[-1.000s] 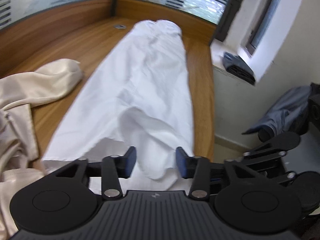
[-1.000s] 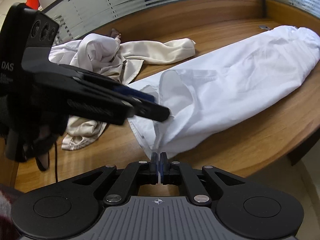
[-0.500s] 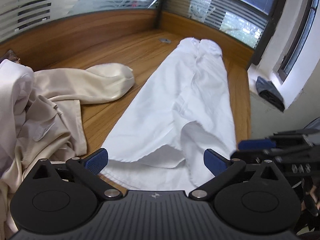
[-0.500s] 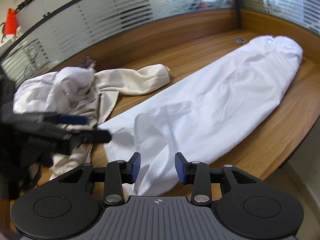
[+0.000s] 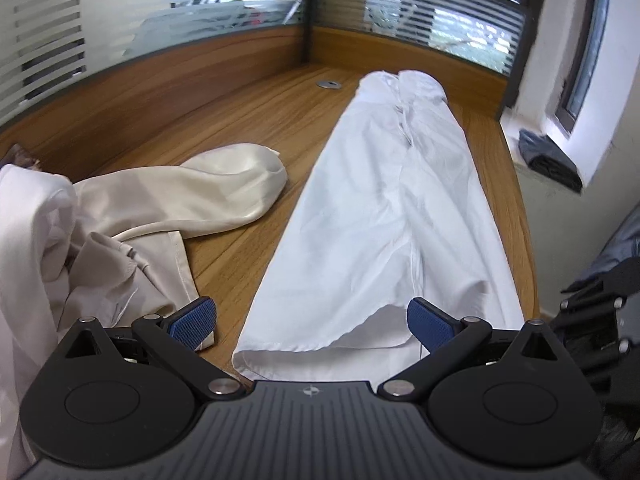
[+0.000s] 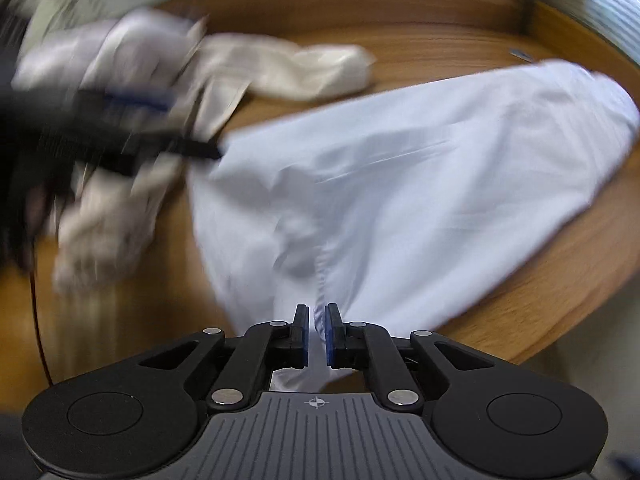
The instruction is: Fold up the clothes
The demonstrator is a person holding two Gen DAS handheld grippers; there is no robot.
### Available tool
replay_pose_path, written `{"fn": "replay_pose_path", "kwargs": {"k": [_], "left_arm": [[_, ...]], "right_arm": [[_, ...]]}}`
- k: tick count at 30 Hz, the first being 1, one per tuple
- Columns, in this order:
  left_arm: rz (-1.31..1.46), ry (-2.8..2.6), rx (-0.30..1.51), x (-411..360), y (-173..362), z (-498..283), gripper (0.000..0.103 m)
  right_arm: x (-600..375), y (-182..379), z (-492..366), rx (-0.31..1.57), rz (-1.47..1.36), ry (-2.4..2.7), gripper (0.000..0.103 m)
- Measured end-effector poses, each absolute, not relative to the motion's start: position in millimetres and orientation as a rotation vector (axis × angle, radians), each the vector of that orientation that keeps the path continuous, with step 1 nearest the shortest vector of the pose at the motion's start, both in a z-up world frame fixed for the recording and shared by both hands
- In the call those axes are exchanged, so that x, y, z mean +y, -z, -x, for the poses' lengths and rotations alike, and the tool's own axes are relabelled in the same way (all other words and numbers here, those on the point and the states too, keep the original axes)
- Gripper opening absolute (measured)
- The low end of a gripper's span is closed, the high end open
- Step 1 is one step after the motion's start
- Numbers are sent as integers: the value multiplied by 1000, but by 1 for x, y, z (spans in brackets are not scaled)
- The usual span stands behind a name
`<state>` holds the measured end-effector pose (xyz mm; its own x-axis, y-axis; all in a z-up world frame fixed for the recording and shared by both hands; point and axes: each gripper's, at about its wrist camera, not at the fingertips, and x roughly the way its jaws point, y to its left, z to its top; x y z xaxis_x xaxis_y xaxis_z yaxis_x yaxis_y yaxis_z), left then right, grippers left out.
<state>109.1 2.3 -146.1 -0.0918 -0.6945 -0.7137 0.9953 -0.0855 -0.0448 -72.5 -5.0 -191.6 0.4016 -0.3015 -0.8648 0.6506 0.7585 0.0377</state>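
Item: white garment, lying stretched out on the wooden table. You are looking down its long axis from the left wrist view: it is running straight away from your left gripper, near hem at the fingers, far end bunching up close to the table's back corner beside a round grommet. It is sitting along the table's right edge.

Left gripper: you are holding it wide open, nothing between the blue pads; the near hem is lying in the span between them, just ahead.

Right gripper: you are holding it nearly closed, a narrow gap showing between the fingers, with white cloth running through that gap. Whether the pads are actually pinching the cloth cannot be told; that view is blurring heavily.

Relation that matters: both grippers are sitting at the near hem, the right one at the corner towards the table edge, the left one facing the hem's middle. Any lengthwise fold would be carrying this near end away from you towards the far end.

Appearance: thin, plain white woven cloth, lightly creased, a seam running along its length, the hem edge curling open and showing two layers.

Also present: cream garment and more pale cloth, lying crumpled in a pile to the left, apart from the white one.
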Motion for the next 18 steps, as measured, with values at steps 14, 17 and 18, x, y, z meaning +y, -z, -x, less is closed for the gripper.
{"fn": "replay_pose_path", "kwargs": {"k": [14,17,18], "left_arm": [[-636,1660,585,-1,136,-112,102],[-639,1669,572,2,134,-114,102],[-631,1671,570,3,132,-116,102]], "right_arm": [[-30,153,89,698,-568,697,47],[-39,155,75,678,-554,710,48],[-42,157,69,684,-545,705,48]]}}
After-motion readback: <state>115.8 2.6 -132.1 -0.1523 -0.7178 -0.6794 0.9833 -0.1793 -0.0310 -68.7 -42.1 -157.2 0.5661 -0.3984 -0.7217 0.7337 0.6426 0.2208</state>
